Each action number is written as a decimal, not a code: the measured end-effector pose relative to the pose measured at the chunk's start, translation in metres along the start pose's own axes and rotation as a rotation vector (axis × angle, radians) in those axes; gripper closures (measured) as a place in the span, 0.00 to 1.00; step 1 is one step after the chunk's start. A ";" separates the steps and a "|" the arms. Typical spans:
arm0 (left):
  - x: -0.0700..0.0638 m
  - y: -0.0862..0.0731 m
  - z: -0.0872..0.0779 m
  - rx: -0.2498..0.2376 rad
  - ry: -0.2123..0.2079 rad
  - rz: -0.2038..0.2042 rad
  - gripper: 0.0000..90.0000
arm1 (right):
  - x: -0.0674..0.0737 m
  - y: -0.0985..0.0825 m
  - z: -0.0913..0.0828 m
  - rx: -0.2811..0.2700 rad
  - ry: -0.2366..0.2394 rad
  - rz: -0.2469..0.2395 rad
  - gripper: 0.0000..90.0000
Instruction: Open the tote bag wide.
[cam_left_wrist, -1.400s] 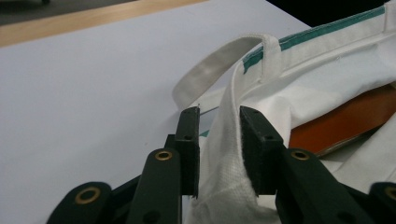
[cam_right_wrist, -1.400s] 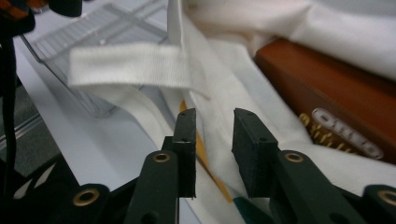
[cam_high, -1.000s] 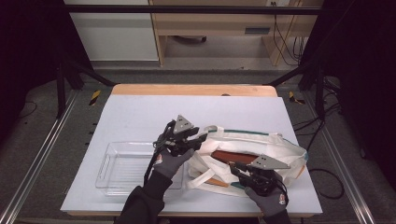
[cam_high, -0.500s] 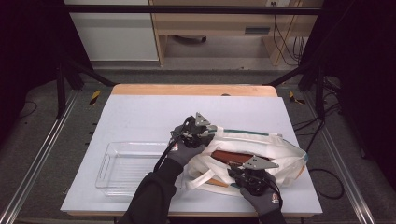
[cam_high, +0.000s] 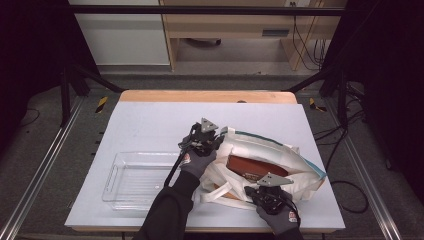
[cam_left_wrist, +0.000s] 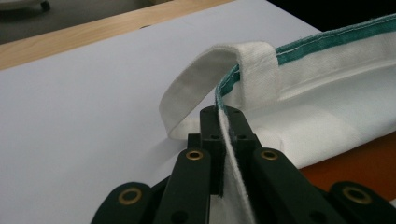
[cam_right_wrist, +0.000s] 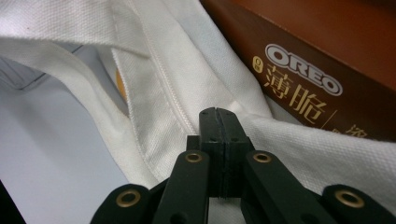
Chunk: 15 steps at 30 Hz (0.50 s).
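A white tote bag with a teal-trimmed rim lies on its side on the table, mouth toward the left. Inside it is a brown Oreo box, whose lettering shows in the right gripper view. My left gripper has just been closing and is shut on the bag's far rim beside a handle strap; the cloth edge runs between its jaws. My right gripper has also been closing and is shut at the bag's near side, where cloth gathers at its tips.
A clear plastic tray sits on the white tabletop left of the bag, close to the left forearm. A wooden strip edges the table's far side. Dark frame posts stand at both sides.
The left gripper moved right onto the bag's far rim and closed on it. The right gripper sank onto the bag's near side and closed.
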<state>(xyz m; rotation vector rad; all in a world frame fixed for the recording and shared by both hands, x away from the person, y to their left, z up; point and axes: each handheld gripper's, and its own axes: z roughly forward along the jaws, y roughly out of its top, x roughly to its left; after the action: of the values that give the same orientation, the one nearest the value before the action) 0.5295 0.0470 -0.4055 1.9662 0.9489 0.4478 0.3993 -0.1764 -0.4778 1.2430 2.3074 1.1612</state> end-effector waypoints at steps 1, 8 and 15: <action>-0.001 0.001 0.002 0.011 0.019 0.003 0.97 | 0.000 -0.001 0.001 0.006 0.002 0.001 1.00; -0.004 0.002 0.005 0.048 0.041 0.023 0.95 | 0.000 -0.001 0.002 0.012 0.001 0.018 1.00; -0.007 0.003 -0.020 -0.042 -0.021 0.029 0.72 | -0.004 0.010 -0.032 -0.113 -0.007 0.031 0.91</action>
<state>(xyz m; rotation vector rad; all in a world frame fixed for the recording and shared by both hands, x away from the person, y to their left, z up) 0.5142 0.0518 -0.3918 1.9454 0.8919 0.4588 0.3898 -0.1930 -0.4500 1.2437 2.1915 1.2768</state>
